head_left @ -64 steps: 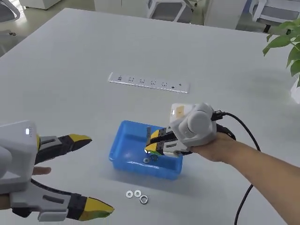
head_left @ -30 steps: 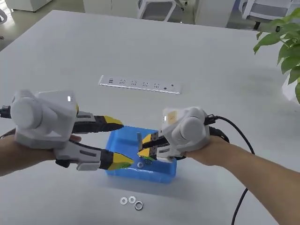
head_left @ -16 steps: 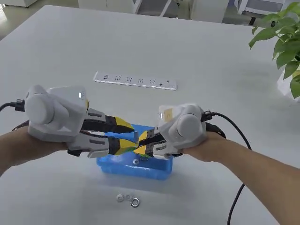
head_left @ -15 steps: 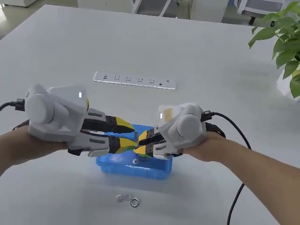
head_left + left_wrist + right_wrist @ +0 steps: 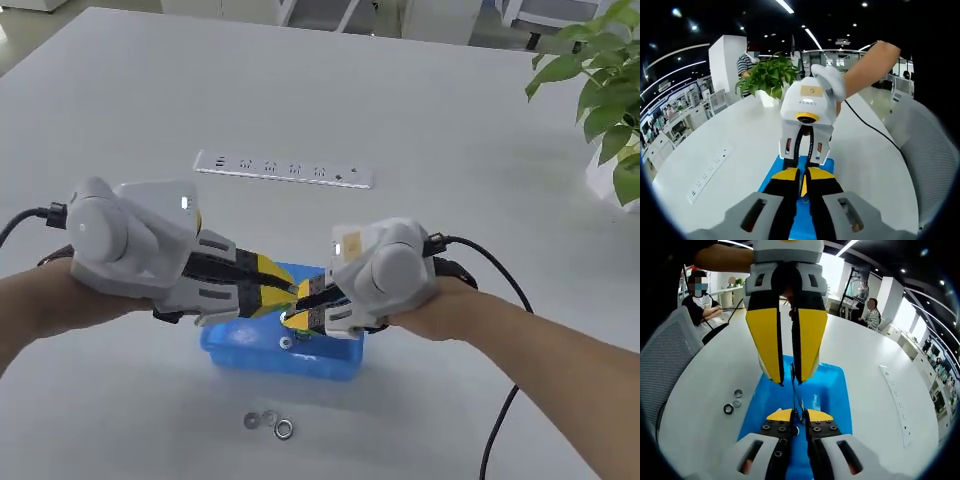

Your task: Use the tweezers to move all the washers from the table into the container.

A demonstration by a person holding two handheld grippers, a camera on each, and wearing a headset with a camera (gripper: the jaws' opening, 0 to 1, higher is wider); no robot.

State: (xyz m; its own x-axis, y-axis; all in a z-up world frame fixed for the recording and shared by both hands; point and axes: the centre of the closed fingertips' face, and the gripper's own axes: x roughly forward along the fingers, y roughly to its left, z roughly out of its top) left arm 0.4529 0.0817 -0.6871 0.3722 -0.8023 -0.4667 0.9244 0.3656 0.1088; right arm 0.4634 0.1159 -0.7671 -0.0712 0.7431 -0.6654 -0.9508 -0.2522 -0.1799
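Head view: left tool [image 5: 283, 295] and right tool [image 5: 297, 308] meet tip to tip over the blue container [image 5: 270, 357]. Three washers [image 5: 266, 423] lie on the surface [image 5: 120, 420] just in front of it.
Left gripper view: jaws nearly closed.
Right gripper view: right tool clamps the tweezers [image 5: 793, 390]; I cannot tell whether the left grips them.
I judge the washers light, flat and slippery; pinch across the rim.

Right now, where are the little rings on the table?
In the head view, three washers lie together on the table, just on the person's side of the blue container.
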